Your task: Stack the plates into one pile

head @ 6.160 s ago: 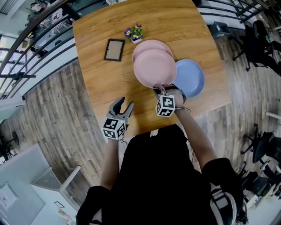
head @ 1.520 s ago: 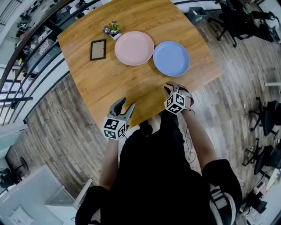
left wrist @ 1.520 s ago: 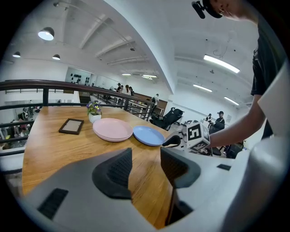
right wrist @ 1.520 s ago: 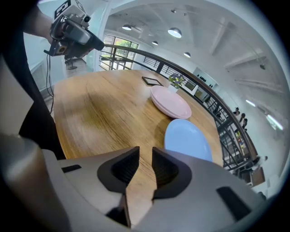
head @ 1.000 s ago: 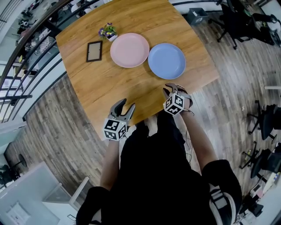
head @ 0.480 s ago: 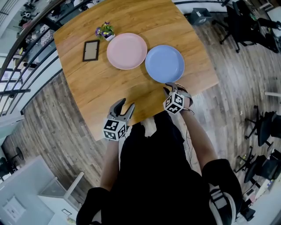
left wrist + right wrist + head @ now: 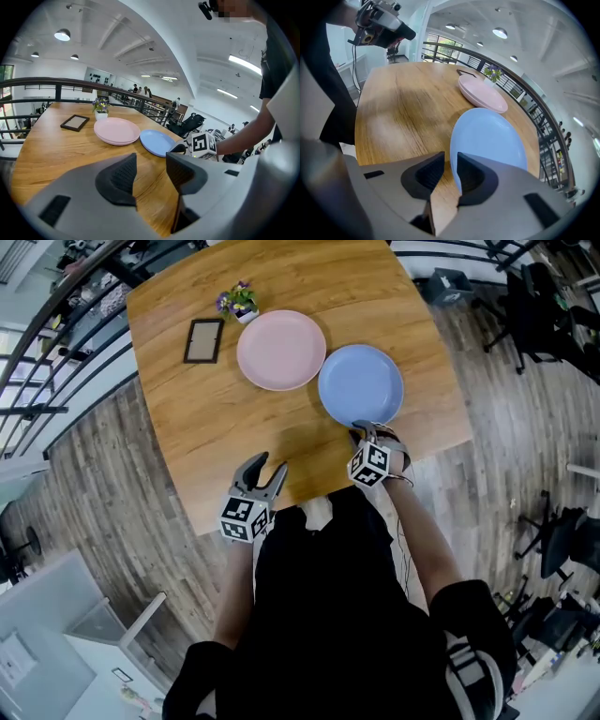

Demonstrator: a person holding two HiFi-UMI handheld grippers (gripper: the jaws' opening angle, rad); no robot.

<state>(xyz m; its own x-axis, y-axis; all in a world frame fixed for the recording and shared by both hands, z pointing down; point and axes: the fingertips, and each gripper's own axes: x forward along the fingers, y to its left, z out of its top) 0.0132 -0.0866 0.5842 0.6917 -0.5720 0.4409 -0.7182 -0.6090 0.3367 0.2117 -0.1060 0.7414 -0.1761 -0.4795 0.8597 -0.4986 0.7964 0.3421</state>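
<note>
Two pink plates [image 7: 281, 350] lie stacked at the back of the wooden table [image 7: 216, 427], and they also show in the left gripper view [image 7: 117, 130]. A blue plate [image 7: 361, 382] lies flat just to their right. My right gripper [image 7: 362, 430] is at the blue plate's near rim, pointing steeply down. Its jaws stand a narrow gap apart in the right gripper view [image 7: 451, 165], with bare wood in the gap and the blue plate [image 7: 490, 136] just beyond the right jaw. My left gripper [image 7: 261, 465] hangs open and empty over the table's near edge [image 7: 151, 161].
A small picture frame [image 7: 203, 340] and a potted flower [image 7: 237, 304] stand at the table's far left, next to the pink stack. The table's near edge is close under both grippers. Railings and office chairs surround the table.
My right gripper has come forward and down to the near rim of the blue plate. The left gripper stays by the table's near edge. The plates have not moved on the table.
</note>
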